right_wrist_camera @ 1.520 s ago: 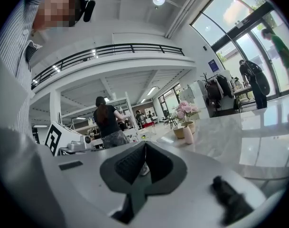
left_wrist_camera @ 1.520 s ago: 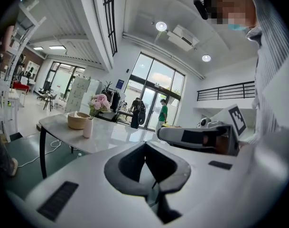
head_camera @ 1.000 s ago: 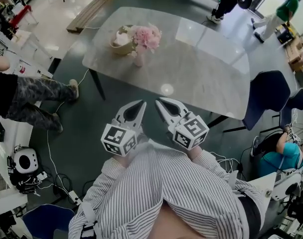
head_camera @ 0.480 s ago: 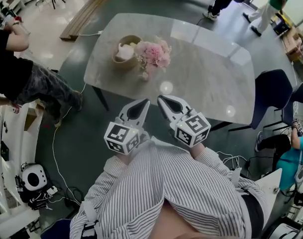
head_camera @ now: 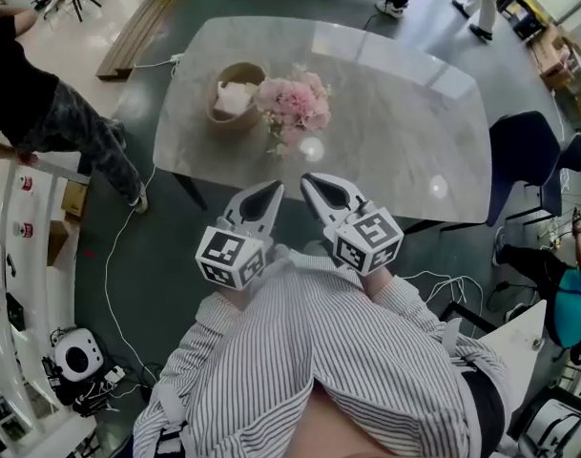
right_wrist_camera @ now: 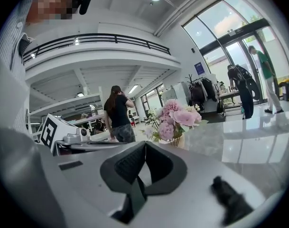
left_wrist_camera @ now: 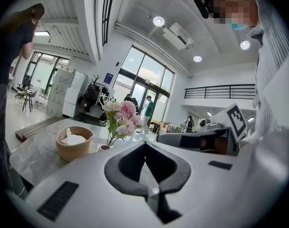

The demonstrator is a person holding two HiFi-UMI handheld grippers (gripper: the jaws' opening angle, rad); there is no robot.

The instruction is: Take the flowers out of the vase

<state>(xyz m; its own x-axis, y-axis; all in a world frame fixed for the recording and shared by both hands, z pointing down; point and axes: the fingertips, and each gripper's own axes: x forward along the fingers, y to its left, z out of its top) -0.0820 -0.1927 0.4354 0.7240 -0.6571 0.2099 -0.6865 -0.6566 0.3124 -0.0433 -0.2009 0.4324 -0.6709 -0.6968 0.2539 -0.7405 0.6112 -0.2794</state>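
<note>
A bunch of pink flowers (head_camera: 295, 103) stands in a small pale vase (head_camera: 277, 147) on the marble table (head_camera: 404, 113). The flowers (left_wrist_camera: 121, 112) show beyond the left jaws, and the same flowers (right_wrist_camera: 175, 119) beyond the right jaws. My left gripper (head_camera: 272, 191) and right gripper (head_camera: 310, 180) hover side by side at the table's near edge, short of the vase. Both are shut with nothing between the jaws.
A tan bowl (head_camera: 235, 90) with white paper in it sits just left of the flowers. A dark blue chair (head_camera: 529, 156) stands at the table's right. A person (head_camera: 42, 103) stands at the left, others walk at the far side.
Both grippers and the view have advanced toward the table; their tips now reach its near edge. The person at the left has shifted.
</note>
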